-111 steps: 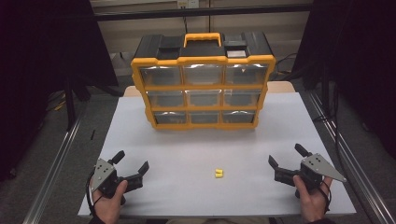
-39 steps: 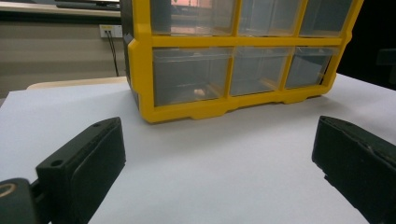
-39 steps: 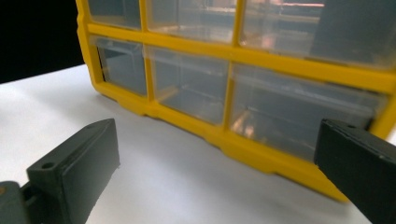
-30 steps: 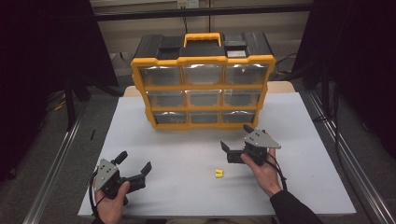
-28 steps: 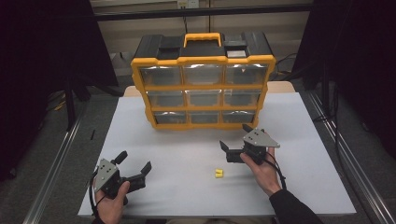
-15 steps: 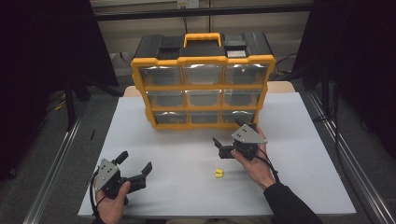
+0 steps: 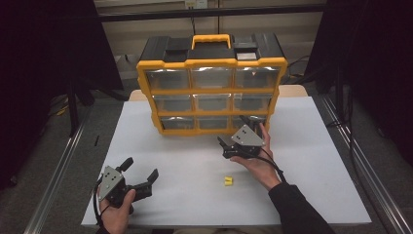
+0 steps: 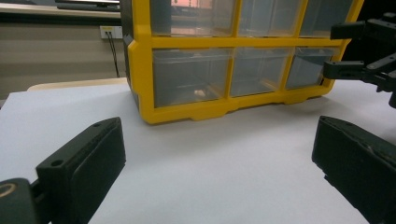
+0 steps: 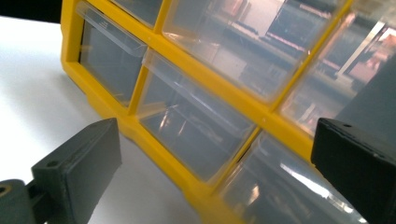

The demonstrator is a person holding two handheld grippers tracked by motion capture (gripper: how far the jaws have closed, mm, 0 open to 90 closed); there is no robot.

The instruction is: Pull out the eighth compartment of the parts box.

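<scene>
Dark curtains close the room on both sides, and a white worktop point(image 7: 302, 161) carries a yellow organizer point(image 7: 212, 90) with three rows of clear drawers and a black top with a handle. A small yellow piece point(image 7: 227, 182) lies alone on the white sheet, in front of the organizer and well apart from it.

The right tool point(image 7: 233, 140) is held just before the bottom row of drawers, at the right side, with its jaws wide and nothing between them. The left tool point(image 7: 142, 171) rests near the front left corner of the worktop, also wide and empty, well apart from the organizer.

I judge the work is at an early step. All drawers look closed, the yellow piece is not picked up, and the right tool seems about to take a bottom drawer point(image 9: 194, 128). Opening it, bringing the piece and closing it again are left to do.

The high view gives the whole layout and the yellow piece. The right gripper view shows the drawer fronts very near, tilted, with their clear lips, but I cannot tell whether a jaw touches one. The left gripper view shows a small pale object point(image 8: 199, 93) inside the bottom left drawer point(image 8: 189, 77), and the right tool farther off.
</scene>
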